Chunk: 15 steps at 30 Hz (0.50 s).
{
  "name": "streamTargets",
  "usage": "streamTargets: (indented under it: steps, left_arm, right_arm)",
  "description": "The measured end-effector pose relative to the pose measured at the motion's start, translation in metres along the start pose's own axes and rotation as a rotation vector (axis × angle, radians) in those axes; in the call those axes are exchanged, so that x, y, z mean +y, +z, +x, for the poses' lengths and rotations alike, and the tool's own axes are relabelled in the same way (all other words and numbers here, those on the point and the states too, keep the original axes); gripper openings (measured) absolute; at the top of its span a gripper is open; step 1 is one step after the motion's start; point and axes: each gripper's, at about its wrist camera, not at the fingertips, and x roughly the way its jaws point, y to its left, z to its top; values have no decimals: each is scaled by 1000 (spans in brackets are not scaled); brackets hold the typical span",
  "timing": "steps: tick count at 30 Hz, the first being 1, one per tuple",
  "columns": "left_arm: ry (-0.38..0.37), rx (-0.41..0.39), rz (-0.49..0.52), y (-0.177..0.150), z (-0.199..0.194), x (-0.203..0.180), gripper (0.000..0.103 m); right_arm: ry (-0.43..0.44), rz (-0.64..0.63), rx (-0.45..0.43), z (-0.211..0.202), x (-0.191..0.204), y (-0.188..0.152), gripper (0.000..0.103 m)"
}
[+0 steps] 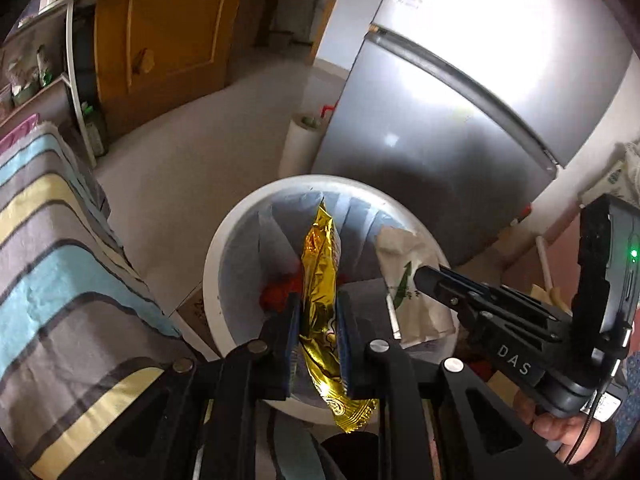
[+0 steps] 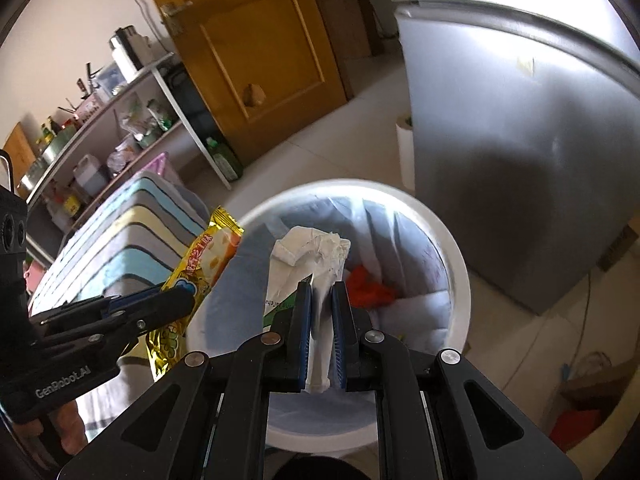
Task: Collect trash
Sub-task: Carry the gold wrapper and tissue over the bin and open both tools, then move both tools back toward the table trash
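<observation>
My left gripper [image 1: 318, 300] is shut on a gold foil snack wrapper [image 1: 320, 264], held over the round white trash bin [image 1: 216, 264] lined with a pale bag. Red trash [image 1: 278, 294] lies at the bin's bottom. My right gripper [image 2: 322, 286] is shut on a white paper bag with green print [image 2: 308, 252], also above the bin [image 2: 456, 264]. In the left wrist view the right gripper [image 1: 420, 276] grips that paper bag [image 1: 408, 280] at the bin's right side. In the right wrist view the left gripper [image 2: 182, 298] holds the wrapper [image 2: 200, 264] at the bin's left rim.
A striped cloth-covered surface [image 1: 60, 280] stands left of the bin. A silver fridge [image 1: 460, 100] rises behind it, with a white paper roll [image 1: 300, 140] beside it. A wooden door [image 2: 256, 40] and a cluttered shelf rack [image 2: 100, 132] stand further back. A person's hand [image 1: 560, 428] grips the right tool.
</observation>
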Motion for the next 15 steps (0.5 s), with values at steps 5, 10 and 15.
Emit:
streamTargets:
  steps: [5,10,15]
  left_arm:
    - [1,26,-6,1,10,1,19]
    - [14,33,-19,1,11,7,32]
    - [19,25,-32,0,5,10,35]
  right_arm:
    - [-30,15,39,14,-10,-2,15]
    - [-38,26,55,18,-14,-5,15]
    - [-38,24,40,11,-10,-5,16]
